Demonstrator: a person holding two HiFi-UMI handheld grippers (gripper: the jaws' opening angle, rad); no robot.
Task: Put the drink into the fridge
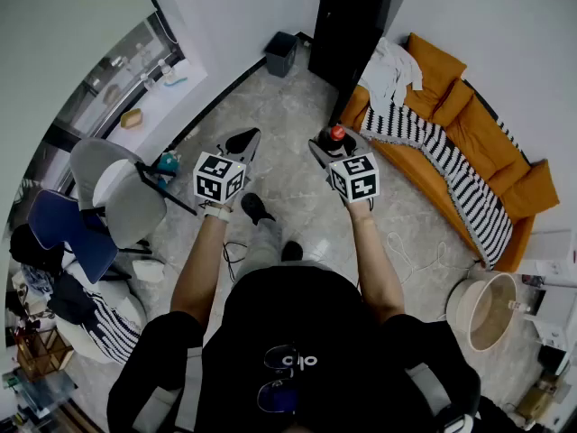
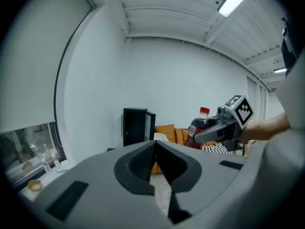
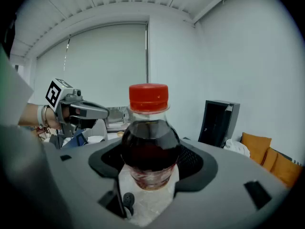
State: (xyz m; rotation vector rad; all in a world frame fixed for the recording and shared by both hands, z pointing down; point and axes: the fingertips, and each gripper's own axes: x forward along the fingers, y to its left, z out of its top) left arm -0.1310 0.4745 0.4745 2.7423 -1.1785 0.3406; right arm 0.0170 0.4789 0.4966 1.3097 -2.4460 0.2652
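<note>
Carry stage, I'd say: right gripper [image 3: 150, 162] clamps the drink [image 3: 149, 144] mid-frame, left gripper [image 2: 155, 148] jaws pressed together w/ nothing between, so next needs approaching the fridge [image 1: 354, 27] at upper centre, door seemingly ajar.

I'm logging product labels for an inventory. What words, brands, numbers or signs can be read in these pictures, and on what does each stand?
Drink bottle, red label: print too blurred to read.
Marker cube on left gripper: black-and-white square pattern, no letters.
Marker cube on right gripper: square pattern too, no letters.
Nothing else legible.
</note>
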